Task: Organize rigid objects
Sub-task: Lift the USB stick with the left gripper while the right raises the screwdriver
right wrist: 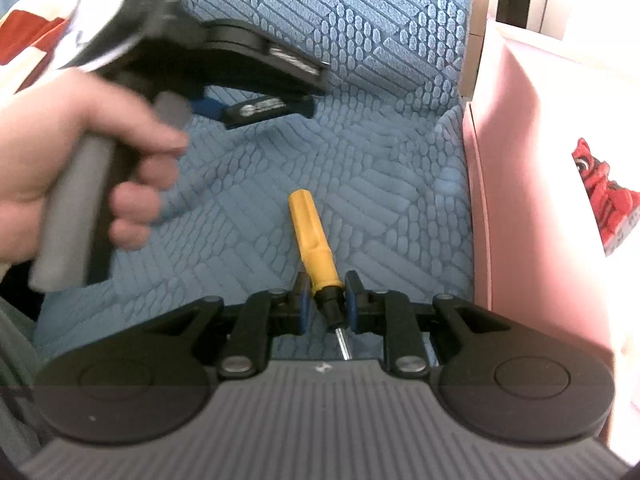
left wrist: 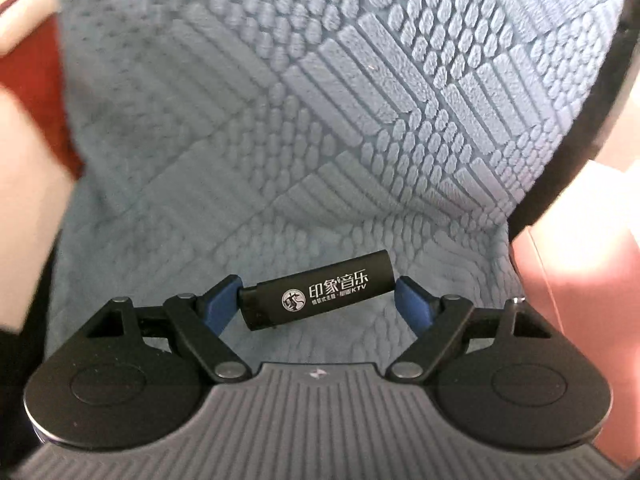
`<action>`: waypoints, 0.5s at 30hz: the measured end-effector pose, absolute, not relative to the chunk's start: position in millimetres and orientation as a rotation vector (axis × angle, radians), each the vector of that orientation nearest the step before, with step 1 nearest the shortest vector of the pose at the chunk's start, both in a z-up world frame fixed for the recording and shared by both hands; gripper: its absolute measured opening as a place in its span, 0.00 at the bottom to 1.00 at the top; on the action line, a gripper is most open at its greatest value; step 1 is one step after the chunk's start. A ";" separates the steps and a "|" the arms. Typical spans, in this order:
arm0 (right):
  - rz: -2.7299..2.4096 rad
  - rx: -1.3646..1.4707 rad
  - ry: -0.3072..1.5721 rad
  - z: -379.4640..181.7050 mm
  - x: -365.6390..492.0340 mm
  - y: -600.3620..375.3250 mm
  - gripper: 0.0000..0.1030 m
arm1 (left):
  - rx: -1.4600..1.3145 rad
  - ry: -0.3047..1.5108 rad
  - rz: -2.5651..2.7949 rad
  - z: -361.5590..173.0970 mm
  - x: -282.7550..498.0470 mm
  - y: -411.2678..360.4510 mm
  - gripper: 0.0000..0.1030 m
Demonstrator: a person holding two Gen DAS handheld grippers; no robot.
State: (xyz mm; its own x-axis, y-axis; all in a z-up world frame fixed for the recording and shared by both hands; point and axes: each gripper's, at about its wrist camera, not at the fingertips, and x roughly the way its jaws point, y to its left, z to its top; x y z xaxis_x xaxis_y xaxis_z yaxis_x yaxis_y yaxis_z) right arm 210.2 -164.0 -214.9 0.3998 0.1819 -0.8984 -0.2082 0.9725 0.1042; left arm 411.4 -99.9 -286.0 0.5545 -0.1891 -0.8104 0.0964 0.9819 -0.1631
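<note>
- Two grippers, each with one item clamped between blue-padded fingers, over a blue textured mat [left wrist: 320, 120].
- Left gripper [left wrist: 320, 294]: pads press the two ends of a black lighter [left wrist: 320, 290] (white printed logo and lettering on its side). The lighter lies crosswise, its 3 o'clock end tilted slightly up, clear of the mat.
- Right gripper [right wrist: 326, 300]: fingers drawn close together, pinching the black collar of a yellow-handled screwdriver [right wrist: 314, 236]. The handle points to 12 o'clock, leaning slightly toward 11; the metal shaft runs back toward the gripper body at 6 o'clock.
- Person's hand [right wrist: 80, 160], at 9 o'clock in the right wrist view, wrapped around the grey handle of the left gripper; the lighter shows beneath that gripper at 11 o'clock.
- Pink box [right wrist: 532, 200] at 3 o'clock in the right wrist view, just beside the mat's edge.
- Red figure [right wrist: 604, 196] (details blurred) at 3 o'clock, beyond the pink box's wall.
</note>
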 end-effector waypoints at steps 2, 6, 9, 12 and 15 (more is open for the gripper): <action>0.245 -0.020 1.131 -211.5 203.2 -164.0 0.21 | -0.109 0.966 -0.177 -280.1 394.7 -89.1 0.83; 0.244 -0.013 1.126 -204.2 189.3 -162.2 0.21 | -0.140 0.978 -0.184 -269.8 354.0 -59.3 0.83; 0.247 -0.005 1.124 -199.5 181.8 -160.4 0.21 | -0.155 0.972 -0.176 -255.3 321.3 -32.5 0.83; 0.247 0.000 1.123 -196.2 172.3 -158.3 0.21 | -0.168 0.979 -0.165 -252.0 300.0 -19.8 0.83; 0.247 0.009 1.126 -193.8 163.8 -157.3 0.21 | -0.195 0.995 -0.153 -250.2 280.1 -8.0 0.83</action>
State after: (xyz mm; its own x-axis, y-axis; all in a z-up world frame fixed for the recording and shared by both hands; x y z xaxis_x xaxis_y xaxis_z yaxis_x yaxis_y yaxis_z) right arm 163.8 -157.3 -193.8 0.4060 0.2003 -0.8916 -0.1913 0.9727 0.1313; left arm 280.1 -8.0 -250.2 0.5364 -0.2161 -0.8158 0.0388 0.9720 -0.2320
